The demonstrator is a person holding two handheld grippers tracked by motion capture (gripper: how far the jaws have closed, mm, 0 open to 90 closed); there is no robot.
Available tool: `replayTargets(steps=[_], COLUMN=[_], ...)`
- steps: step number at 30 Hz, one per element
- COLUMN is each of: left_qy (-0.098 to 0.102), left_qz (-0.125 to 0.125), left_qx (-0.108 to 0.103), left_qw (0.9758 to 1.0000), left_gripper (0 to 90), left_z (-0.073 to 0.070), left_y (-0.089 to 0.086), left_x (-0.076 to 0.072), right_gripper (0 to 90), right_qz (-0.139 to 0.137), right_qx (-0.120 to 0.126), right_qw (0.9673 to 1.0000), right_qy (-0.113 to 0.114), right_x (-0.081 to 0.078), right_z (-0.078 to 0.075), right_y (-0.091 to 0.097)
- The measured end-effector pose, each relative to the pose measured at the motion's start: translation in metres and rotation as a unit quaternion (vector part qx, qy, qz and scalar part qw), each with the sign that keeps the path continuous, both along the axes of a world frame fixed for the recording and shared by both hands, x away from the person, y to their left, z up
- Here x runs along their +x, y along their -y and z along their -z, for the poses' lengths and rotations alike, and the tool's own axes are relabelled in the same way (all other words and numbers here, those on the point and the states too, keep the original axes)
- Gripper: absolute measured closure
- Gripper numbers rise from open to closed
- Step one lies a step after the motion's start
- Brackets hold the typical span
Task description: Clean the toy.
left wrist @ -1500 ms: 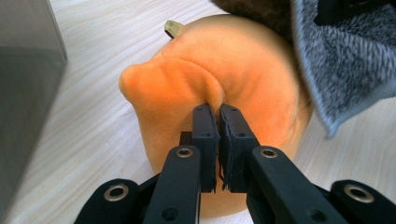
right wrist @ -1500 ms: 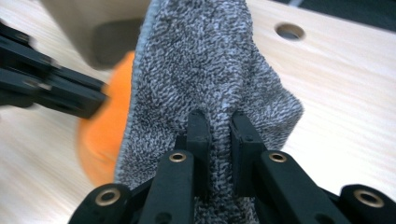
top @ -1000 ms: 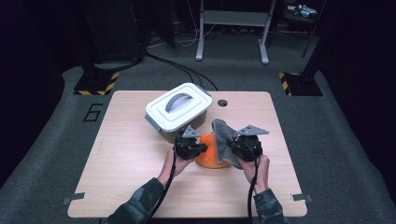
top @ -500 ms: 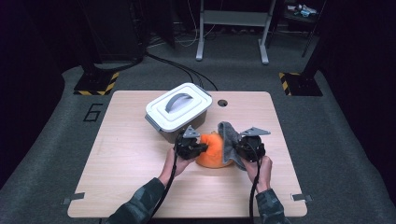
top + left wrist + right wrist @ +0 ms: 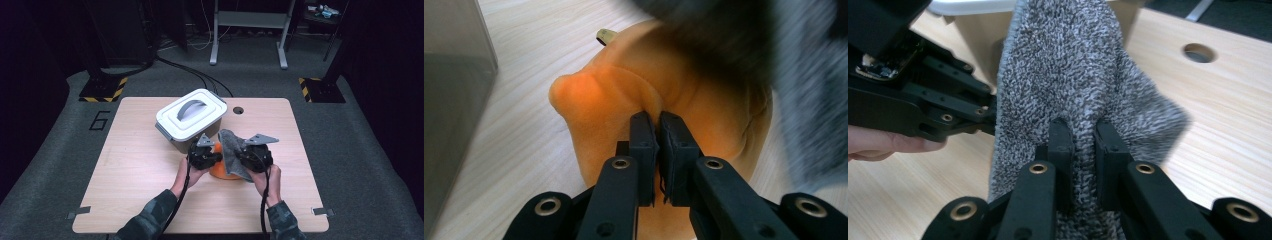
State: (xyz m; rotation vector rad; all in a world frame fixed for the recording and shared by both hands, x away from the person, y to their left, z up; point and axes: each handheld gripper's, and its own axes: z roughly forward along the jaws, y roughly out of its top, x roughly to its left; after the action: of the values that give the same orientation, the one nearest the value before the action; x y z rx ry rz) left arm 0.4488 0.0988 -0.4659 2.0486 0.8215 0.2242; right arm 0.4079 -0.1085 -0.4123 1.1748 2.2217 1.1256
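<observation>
An orange soft lumpy thing [image 5: 220, 172] with a beige stub [image 5: 606, 35] on top lies on the wooden table [image 5: 135, 165]. My left gripper [image 5: 209, 159] comes at it from the left; in the left gripper view its jaws [image 5: 659, 120] are shut on a pinched fold of the orange skin [image 5: 614, 100]. My right gripper [image 5: 246, 161] sits at its right, shut on a grey knitted cloth [image 5: 1073, 65] that is drawn up between the jaws [image 5: 1083, 127]. The cloth [image 5: 230, 146] drapes over the orange thing's top and right side, hiding much of it.
A grey box with a white handled lid [image 5: 190, 116] stands just behind the left gripper, nearly touching it. A round hole [image 5: 238, 110] is in the table behind the cloth. Both forearms come in from the table's near edge.
The right gripper swung a little right, baring more of the orange thing, then came back left with the cloth, which now covers more of it. The left gripper kept still.
</observation>
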Motion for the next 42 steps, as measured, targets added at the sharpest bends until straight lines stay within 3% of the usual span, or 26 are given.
replayTargets(steps=[1, 5, 8, 10, 14, 17, 23, 26, 29, 33, 36, 42], left_qy=[0.000, -0.003, 0.007, 0.009, -0.008, -0.025, -0.020, -0.024, -0.023, -0.017, -0.019, -0.019], left_qz=[0.003, -0.001, -0.003, -0.007, -0.008, -0.003, 0.004, -0.003, -0.005, -0.001, -0.007, -0.010], left_qx=[0.006, -0.006, -0.010, -0.003, 0.002, -0.006, -0.001, -0.005, -0.011, -0.007, -0.003, -0.007], left_qw=[1.0000, 1.0000, 0.9999, 0.9999, 0.9999, 0.9997, 0.9998, 0.9997, 0.9997, 0.9998, 0.9998, 0.9997], left_gripper=[84.3, 82.3, 74.5, 62.3, 52.4, 58.0, 75.4, 75.9, 75.8, 75.9, 76.4, 76.9], left_z=[0.000, -0.001, -0.005, -0.007, -0.002, 0.006, 0.007, 0.008, 0.008, 0.008, 0.009, 0.011], left_y=[-0.001, -0.003, -0.005, -0.006, -0.014, -0.016, -0.008, -0.007, -0.007, -0.005, -0.006, -0.007], left_x=[0.000, 0.000, -0.002, -0.003, -0.005, -0.004, -0.006, -0.005, -0.004, -0.005, -0.005, -0.004], right_gripper=[80.5, 80.9, 80.9, 81.0, 81.0, 81.0, 80.8, 80.7, 80.7, 80.7, 80.7, 80.7], right_qz=[-0.002, 0.008, 0.015, 0.017, 0.022, 0.024, 0.032, 0.047, 0.045, 0.010, 0.002, 0.031], right_qx=[-0.007, -0.007, -0.002, -0.002, 0.006, 0.011, 0.008, 0.003, 0.003, -0.009, -0.034, -0.027], right_qw=[1.0000, 0.9998, 0.9997, 0.9997, 0.9996, 0.9995, 0.9993, 0.9988, 0.9989, 0.9997, 0.9993, 0.9991], right_qy=[-0.003, -0.014, -0.017, -0.017, -0.019, -0.018, -0.015, -0.008, 0.009, 0.020, 0.013, 0.004], right_x=[0.003, 0.010, 0.010, 0.009, 0.010, 0.010, 0.010, 0.008, 0.003, -0.004, 0.000, 0.003], right_z=[0.004, 0.016, 0.020, 0.021, 0.022, 0.023, 0.023, 0.018, 0.008, 0.000, 0.008, 0.017], right_y=[-0.003, 0.001, 0.007, 0.009, 0.013, 0.015, 0.021, 0.028, 0.028, 0.003, -0.010, 0.013])
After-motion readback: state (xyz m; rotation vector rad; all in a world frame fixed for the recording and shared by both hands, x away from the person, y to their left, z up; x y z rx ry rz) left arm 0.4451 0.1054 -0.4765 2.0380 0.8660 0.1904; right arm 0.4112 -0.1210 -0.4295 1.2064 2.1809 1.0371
